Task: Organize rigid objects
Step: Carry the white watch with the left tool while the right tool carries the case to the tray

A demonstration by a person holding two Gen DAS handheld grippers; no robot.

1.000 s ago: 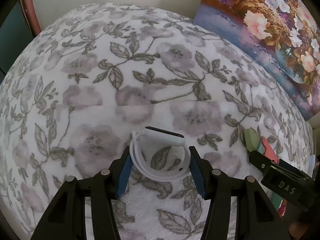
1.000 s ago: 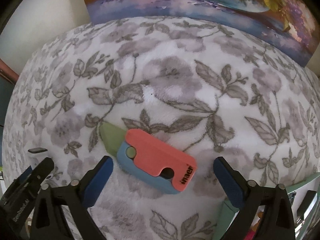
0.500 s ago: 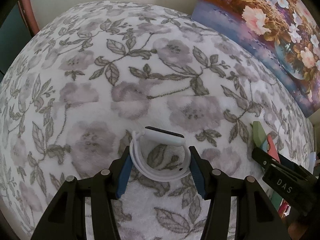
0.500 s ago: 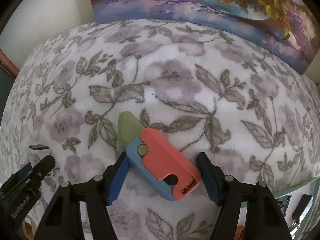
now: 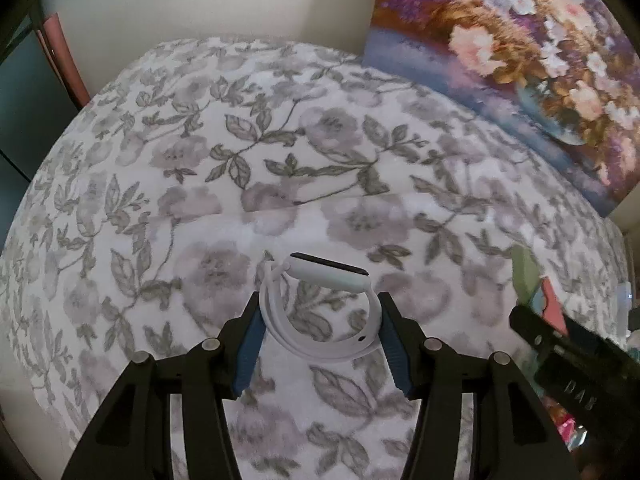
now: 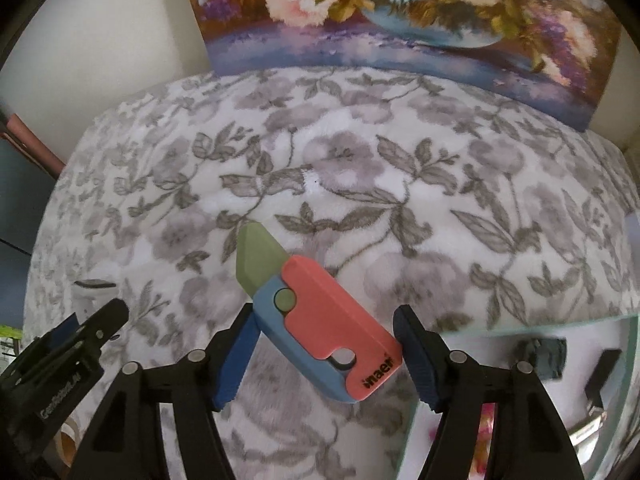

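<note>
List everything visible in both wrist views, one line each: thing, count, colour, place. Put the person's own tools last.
Watch: one, white band with a dark face, held between the left claw's pads.
Toy knife: one, coral and blue body with a green blade, held between the right claw's pads.
Blanket: one, white with grey flowers and leaves, beneath everything.
Painting: one, flowers in a blue vase, leaning on the wall behind the blanket.
Tray: one, pale green rim, lower right of the right view; contents too blurred to name.
Left claw: one, black with blue pads, shut on the watch.
Right claw: one, black with blue pads, shut on the toy knife.
</note>
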